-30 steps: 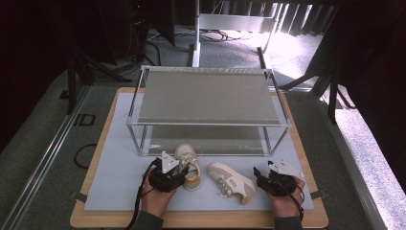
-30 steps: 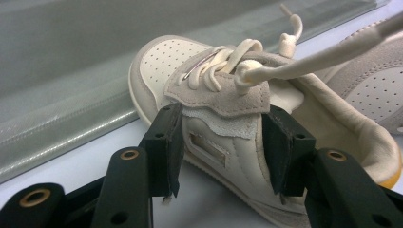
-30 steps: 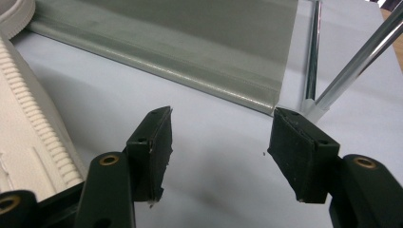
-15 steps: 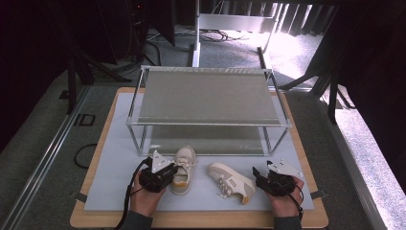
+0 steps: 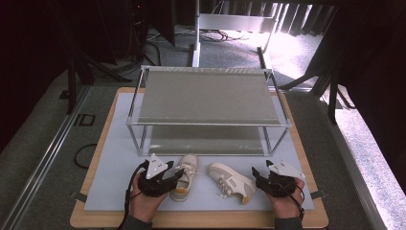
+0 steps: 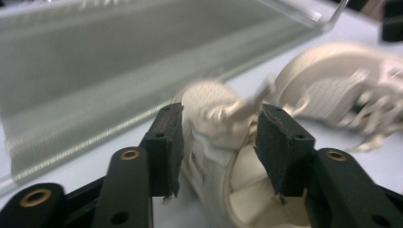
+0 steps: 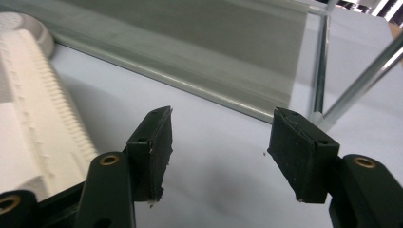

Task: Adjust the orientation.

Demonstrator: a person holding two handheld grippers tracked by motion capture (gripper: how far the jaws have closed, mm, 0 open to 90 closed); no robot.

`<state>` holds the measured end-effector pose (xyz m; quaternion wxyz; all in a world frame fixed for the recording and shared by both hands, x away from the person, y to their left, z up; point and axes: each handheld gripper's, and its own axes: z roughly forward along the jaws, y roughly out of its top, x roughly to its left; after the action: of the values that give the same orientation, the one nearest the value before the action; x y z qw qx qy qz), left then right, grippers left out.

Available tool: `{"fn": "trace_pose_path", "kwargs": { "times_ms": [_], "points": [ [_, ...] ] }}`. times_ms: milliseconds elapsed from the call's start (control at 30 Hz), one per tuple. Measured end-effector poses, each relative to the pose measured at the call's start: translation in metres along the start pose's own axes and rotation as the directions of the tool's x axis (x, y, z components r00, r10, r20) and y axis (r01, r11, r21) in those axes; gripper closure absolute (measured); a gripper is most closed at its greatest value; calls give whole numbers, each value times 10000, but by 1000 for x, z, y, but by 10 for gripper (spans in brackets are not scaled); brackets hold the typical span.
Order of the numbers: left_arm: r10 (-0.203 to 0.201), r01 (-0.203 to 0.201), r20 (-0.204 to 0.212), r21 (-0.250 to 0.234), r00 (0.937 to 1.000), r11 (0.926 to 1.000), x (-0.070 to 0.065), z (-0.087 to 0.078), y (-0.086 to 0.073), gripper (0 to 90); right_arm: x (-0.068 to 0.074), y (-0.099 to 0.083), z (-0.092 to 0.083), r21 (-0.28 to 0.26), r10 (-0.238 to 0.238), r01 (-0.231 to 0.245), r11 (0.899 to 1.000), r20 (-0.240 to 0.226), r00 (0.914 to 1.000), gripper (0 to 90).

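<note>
Two cream sneakers lie on the pale mat in front of a wire rack. The left sneaker (image 5: 187, 173) points toward the rack. My left gripper (image 5: 178, 178) sits at its heel end. In the left gripper view this sneaker (image 6: 209, 102) lies between the jaws of my left gripper (image 6: 219, 142). The jaws have just been opening and stand close beside the sneaker without squeezing it. The right sneaker (image 5: 232, 182) lies slanted, with its sole (image 7: 28, 109) left of my right gripper (image 7: 218, 147). My right gripper (image 5: 256, 181) is open and empty.
A two-tier metal rack (image 5: 206, 96) stands across the back of the mat (image 5: 115, 158), its lower shelf (image 7: 190, 38) just beyond both grippers. The mat lies on a wooden board (image 5: 201, 221). The second sneaker (image 6: 332, 85) shows at the right of the left gripper view.
The left sneaker, which stood tipped up beside my left gripper, now lies flat on the mat. My left hand has drawn slightly left and back. The right hand and right sneaker have not moved.
</note>
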<state>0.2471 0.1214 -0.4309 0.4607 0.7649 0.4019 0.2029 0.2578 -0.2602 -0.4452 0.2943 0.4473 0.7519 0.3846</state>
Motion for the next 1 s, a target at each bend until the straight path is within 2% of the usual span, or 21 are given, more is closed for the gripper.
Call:
{"fn": "trace_pose_path", "kwargs": {
  "times_ms": [133,300,567,833,1000],
  "points": [
    [-37,35,-64,-319,10000,9995,5,-7,3,484,6,4,-4,-130,-195,190,9997,-345,9992,396],
    [-128,122,-165,-398,9998,9991,9,-10,3,476,16,9,-11,-425,-568,532,9977,-872,9946,397],
    [-309,303,-237,-266,9992,9992,14,-7,0,475,29,15,-19,-706,-1138,1056,9919,-1238,9858,401],
    [-296,289,-267,-226,9992,9993,14,-6,-1,474,38,16,-25,-789,-1538,1421,9867,-1712,9732,396],
    [-311,306,-244,-214,9992,9993,14,-5,-1,474,43,15,-25,-776,-1846,1722,9820,-2006,9621,392]
  ]
}}
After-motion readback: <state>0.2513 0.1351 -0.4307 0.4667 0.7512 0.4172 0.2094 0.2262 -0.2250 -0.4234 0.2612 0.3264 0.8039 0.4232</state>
